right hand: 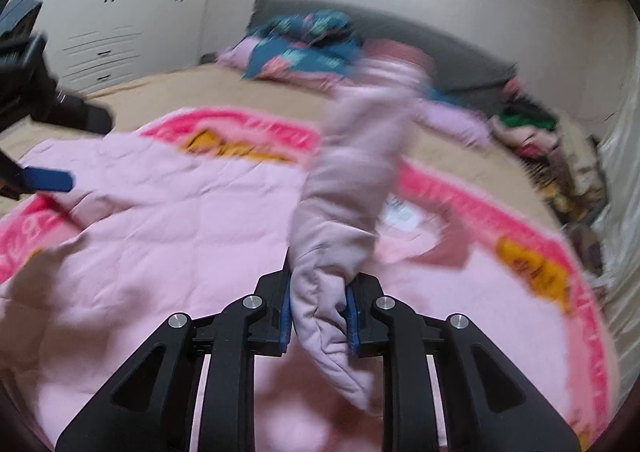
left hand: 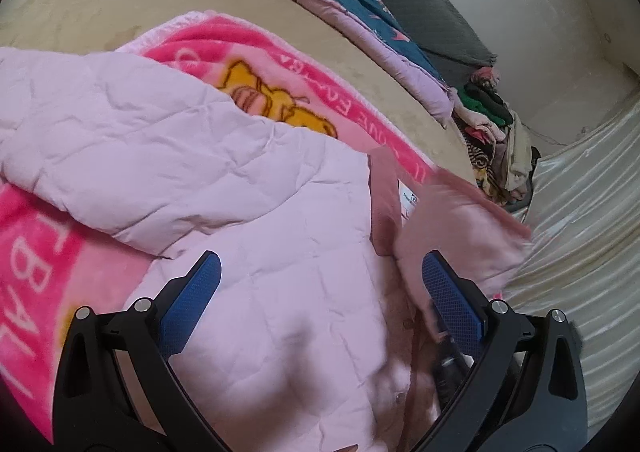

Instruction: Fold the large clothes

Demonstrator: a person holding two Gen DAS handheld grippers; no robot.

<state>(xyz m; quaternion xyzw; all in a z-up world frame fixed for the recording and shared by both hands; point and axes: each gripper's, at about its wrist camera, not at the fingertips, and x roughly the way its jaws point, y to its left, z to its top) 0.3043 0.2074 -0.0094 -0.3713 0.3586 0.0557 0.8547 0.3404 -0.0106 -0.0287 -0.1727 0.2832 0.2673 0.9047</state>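
Right wrist view: right claw (right hand: 319, 316) pinches a sleeve (right hand: 344, 187) of the pink jacket (left hand: 240, 179), which lies under the spread left claw (left hand: 320, 284) on the bed (left hand: 80, 11). Folding's barely started imo.

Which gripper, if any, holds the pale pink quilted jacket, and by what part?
The right gripper is shut on the pale pink quilted jacket, pinching what looks like a sleeve. The left gripper is open, holding nothing.
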